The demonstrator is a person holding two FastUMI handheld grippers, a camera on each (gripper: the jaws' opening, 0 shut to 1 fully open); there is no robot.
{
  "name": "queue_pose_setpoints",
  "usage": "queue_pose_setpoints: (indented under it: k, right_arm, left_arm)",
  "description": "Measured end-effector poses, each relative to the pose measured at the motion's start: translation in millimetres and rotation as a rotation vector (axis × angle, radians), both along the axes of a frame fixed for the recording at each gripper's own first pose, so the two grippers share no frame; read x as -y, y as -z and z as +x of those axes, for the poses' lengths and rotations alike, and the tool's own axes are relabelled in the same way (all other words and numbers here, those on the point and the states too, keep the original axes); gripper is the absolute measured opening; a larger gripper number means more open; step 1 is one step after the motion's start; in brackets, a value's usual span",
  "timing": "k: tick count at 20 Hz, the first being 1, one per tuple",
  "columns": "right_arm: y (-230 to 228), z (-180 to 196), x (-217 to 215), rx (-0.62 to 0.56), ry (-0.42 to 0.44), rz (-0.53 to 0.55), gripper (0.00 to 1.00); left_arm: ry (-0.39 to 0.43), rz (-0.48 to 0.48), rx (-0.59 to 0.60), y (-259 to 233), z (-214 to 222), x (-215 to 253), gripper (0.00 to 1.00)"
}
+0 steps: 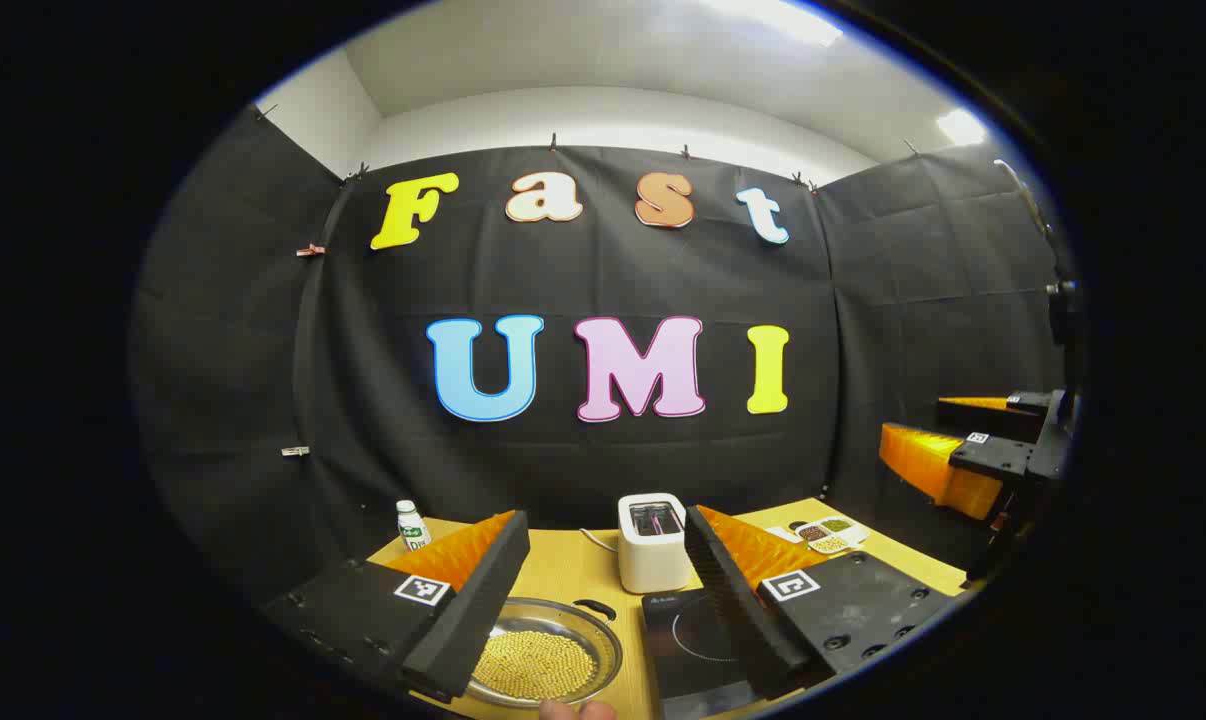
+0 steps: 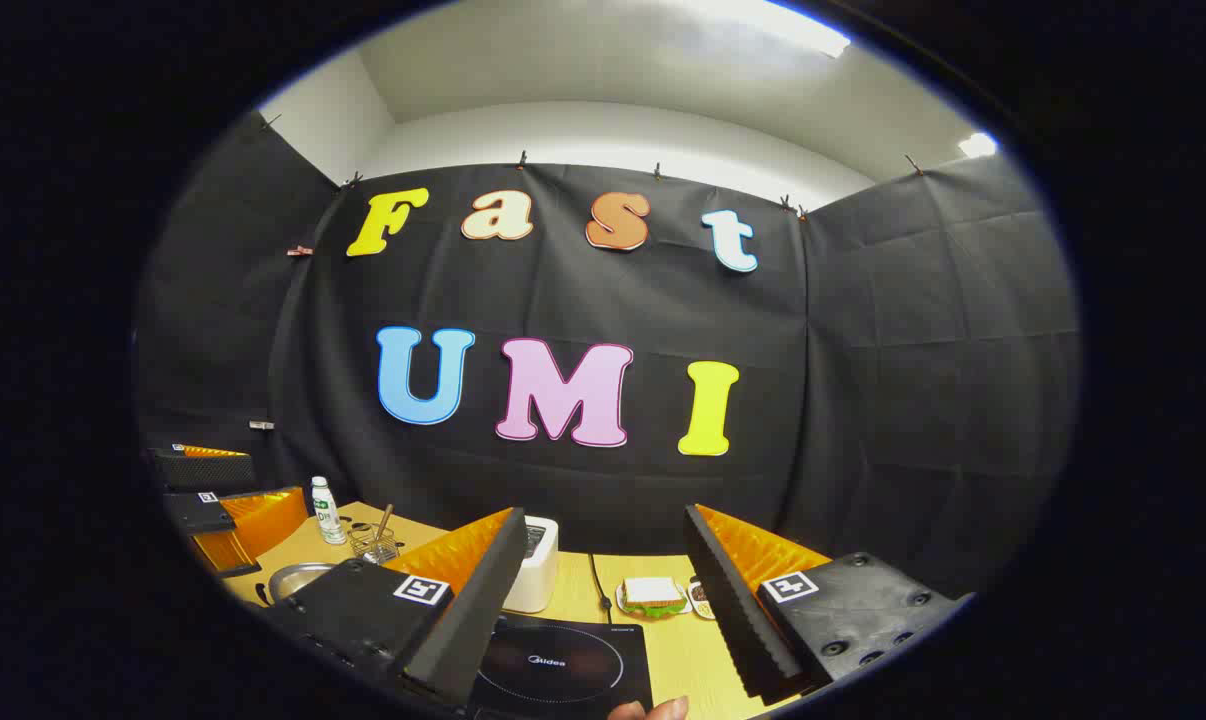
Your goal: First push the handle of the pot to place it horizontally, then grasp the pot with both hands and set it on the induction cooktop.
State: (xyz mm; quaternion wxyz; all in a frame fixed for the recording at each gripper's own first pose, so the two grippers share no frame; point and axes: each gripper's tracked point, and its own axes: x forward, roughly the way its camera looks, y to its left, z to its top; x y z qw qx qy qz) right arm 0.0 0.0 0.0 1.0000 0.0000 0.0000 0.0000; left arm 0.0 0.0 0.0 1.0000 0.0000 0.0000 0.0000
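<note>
The pot [image 1: 543,655] is a shallow steel pan full of small yellow beans, low in the left gripper view, with a black handle [image 1: 595,607] at its far rim. Right of it lies the black induction cooktop [image 1: 693,640]. My left gripper [image 1: 606,518] is held open above the table, its left finger over the pot's near left rim. In the right gripper view my right gripper [image 2: 603,515] is open over the cooktop [image 2: 563,665], and the pot [image 2: 298,578] shows far left. Each view catches the other gripper off to the side: the right gripper [image 1: 913,418] and the left gripper [image 2: 248,480].
A white toaster [image 1: 653,540] stands behind the cooktop, a small bottle [image 1: 412,525] at the back left, small dishes [image 1: 823,535] at the back right. A sandwich plate [image 2: 651,593] and a wire basket [image 2: 373,543] sit on the wooden table [image 1: 563,570]. A fingertip [image 2: 653,710] shows at the bottom.
</note>
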Motion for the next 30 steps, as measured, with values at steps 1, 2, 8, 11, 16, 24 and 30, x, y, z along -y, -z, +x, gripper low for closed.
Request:
queue_pose_setpoints:
  k: [1, 2, 8, 11, 16, 24, 30]
  right_arm:
    - [2.5, -1.2, 2.4, -0.008, 0.004, 0.004, 0.98]
    - [3.5, -1.9, 4.3, -0.014, 0.008, 0.007, 0.98]
    - [7.0, -7.0, 8.6, -0.035, 0.016, 0.035, 0.97]
    - [9.1, -9.0, 5.2, -0.037, 0.007, 0.031, 0.97]
    - [4.6, -8.8, 1.8, -0.026, 0.001, 0.017, 0.97]
    - [5.2, -9.0, 0.9, -0.022, 0.005, 0.012, 0.97]
    - [9.3, -8.7, -1.4, -0.032, 0.005, 0.003, 0.97]
  left_arm:
    - [0.003, -0.001, 0.005, -0.7, -0.3, 2.1, 0.97]
    - [0.004, -0.001, 0.009, -3.5, -0.1, 3.6, 0.97]
    - [-0.017, -0.005, 0.009, -2.4, 1.3, 2.4, 0.97]
    - [-0.026, -0.003, 0.007, -2.3, 1.6, 0.4, 0.97]
    - [-0.023, -0.003, 0.01, -1.4, 2.7, 0.5, 0.97]
    - [-0.026, -0.003, 0.001, 0.0, 1.2, -0.2, 0.98]
    - [0.157, -0.022, -0.046, 12.7, -17.8, 20.1, 0.05]
